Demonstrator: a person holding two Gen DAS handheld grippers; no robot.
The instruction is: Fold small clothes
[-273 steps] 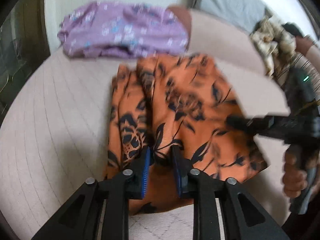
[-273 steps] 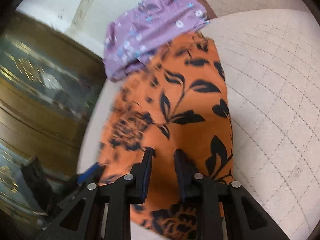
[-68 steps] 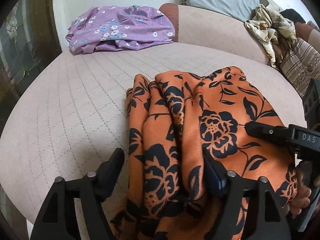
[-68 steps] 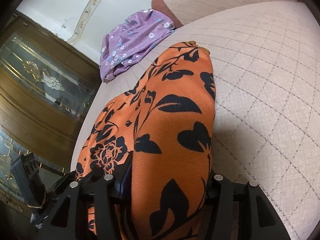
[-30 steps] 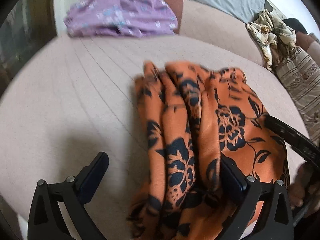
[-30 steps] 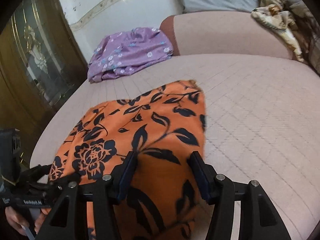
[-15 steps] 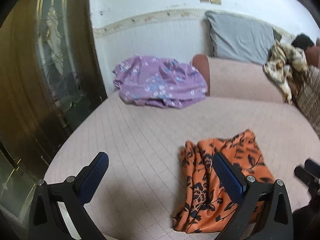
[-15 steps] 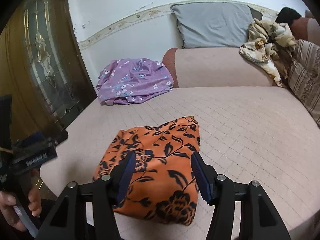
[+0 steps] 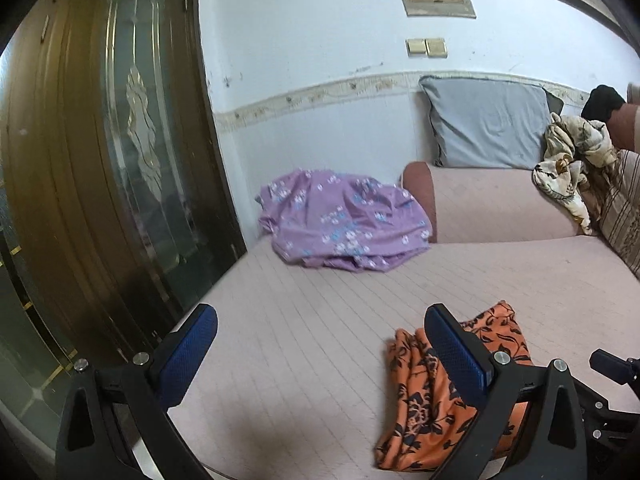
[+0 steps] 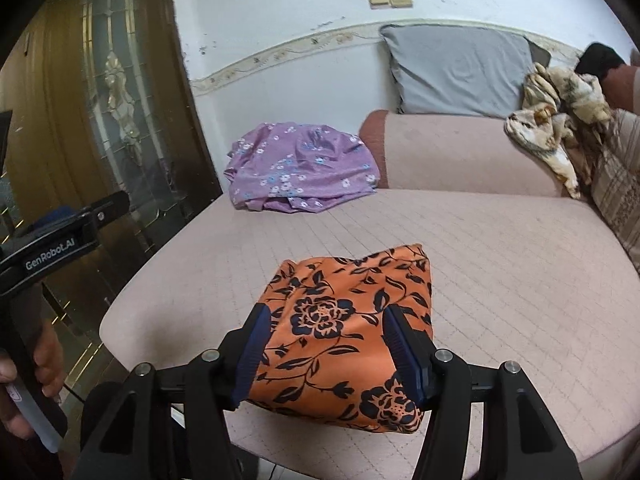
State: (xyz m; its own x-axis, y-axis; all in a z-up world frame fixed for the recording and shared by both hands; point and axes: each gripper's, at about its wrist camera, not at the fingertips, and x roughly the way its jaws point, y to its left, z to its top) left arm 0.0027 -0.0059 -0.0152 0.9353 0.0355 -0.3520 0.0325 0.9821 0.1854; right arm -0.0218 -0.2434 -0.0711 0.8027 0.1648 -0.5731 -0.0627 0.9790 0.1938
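The orange garment with black flowers (image 10: 352, 280) lies folded in a compact bundle near the front edge of the pink quilted bed (image 10: 500, 280). My right gripper (image 10: 326, 314) hovers above and behind it, open, its pads clear of the cloth. In the left wrist view the same garment (image 9: 420, 392) sits low right, partly behind the right finger. My left gripper (image 9: 320, 320) is wide open with only bare mattress between its fingers. A hand holds the left gripper's body (image 10: 60, 240) at the left edge.
A crumpled purple flowered garment (image 9: 344, 224) lies at the bed's far left corner, against a pink bolster (image 9: 492, 204). A grey pillow (image 9: 488, 124) and a heap of patterned cloth (image 9: 568, 164) sit behind. A wooden glazed door (image 9: 120, 160) stands along the left.
Both grippers have let go of the orange garment, lifted and drawn back from it. The garment stays folded on the bed. The left wrist view has tilted up toward the wall.
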